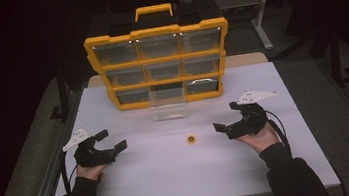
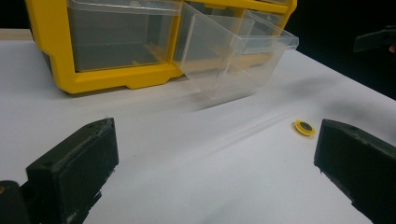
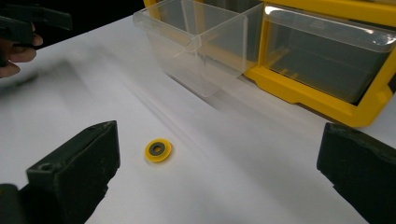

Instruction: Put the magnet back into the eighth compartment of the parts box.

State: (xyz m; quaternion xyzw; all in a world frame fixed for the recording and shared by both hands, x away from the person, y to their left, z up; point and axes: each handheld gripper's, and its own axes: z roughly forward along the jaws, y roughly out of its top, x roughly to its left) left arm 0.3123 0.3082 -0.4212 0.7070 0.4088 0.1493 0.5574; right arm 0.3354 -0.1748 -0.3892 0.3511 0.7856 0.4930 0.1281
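While the yellow organizer (image 1: 158, 59) stands at upper centre, its clear bottom-middle drawer (image 1: 167, 104) is pulled out, apparently empty. A small yellow disc (image 1: 191, 139) lies mid-frame on the white worktop (image 1: 172, 179). Left gripper (image 1: 107, 145) and right gripper (image 1: 226, 117) flank it, jaws spread.

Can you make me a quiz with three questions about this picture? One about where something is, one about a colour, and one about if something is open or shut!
1. Where is the little yellow ring?
A. On the table between the two tongs
B. Inside a drawer
C. On top of the box

2. What colour is the frame of the drawer box?
A. Red
B. Yellow
C. Green

3. How is the bottom middle drawer?
A. Pushed in
B. Pulled out
C. Lying upside down

Answers: 1 A, the ring lies on the white table between the left tongs and right tongs. 2 B, the frame is yellow. 3 B, the clear drawer sticks out in front.
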